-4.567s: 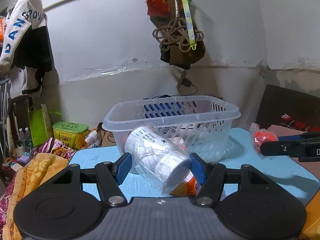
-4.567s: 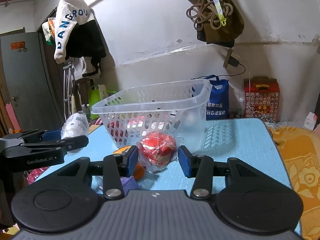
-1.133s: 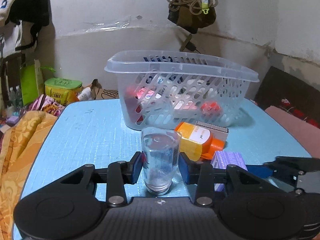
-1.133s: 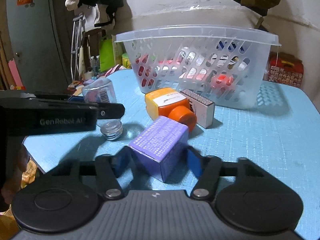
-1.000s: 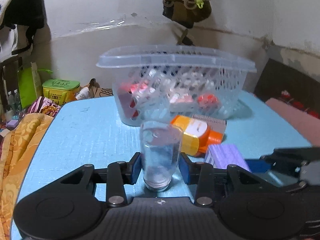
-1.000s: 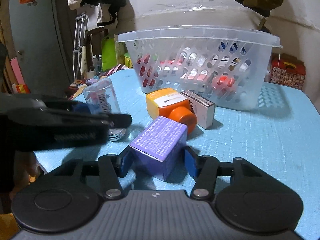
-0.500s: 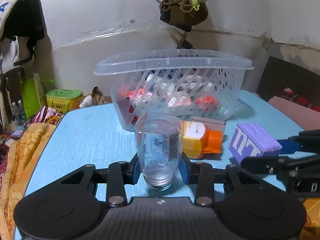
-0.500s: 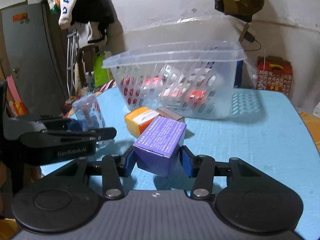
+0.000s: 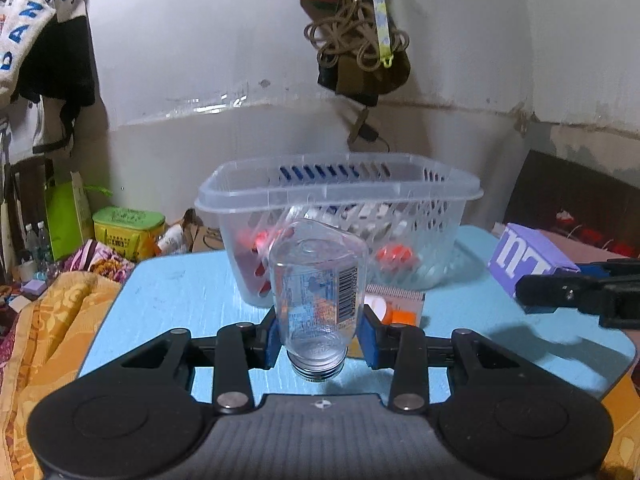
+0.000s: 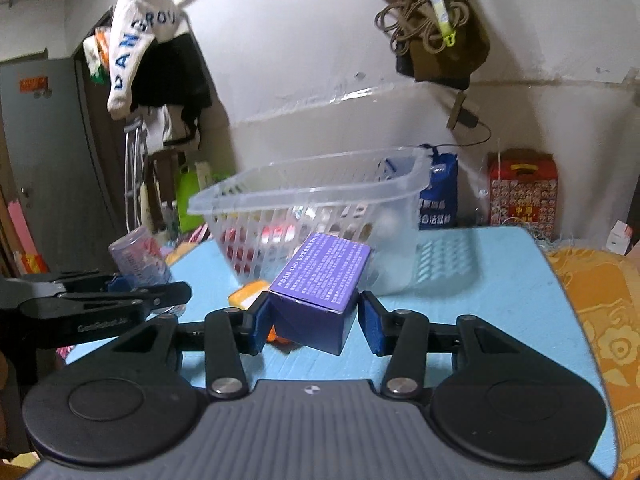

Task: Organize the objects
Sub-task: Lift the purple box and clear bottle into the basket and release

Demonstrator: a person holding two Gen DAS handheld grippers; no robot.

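A clear bottle [image 9: 318, 286], cap down, is clamped by the left gripper [image 9: 320, 338] in front of the basket [image 9: 340, 194]. A purple box [image 10: 320, 280] is gripped in the right gripper [image 10: 314, 326], seemingly by one corner. Both should be raised above the basket's rim before being released inside.

Clear barcoded bottle [image 9: 318, 284], purple box [image 10: 320, 276] with white print, translucent slotted basket [image 9: 340, 196], light-blue table [image 9: 176, 296]
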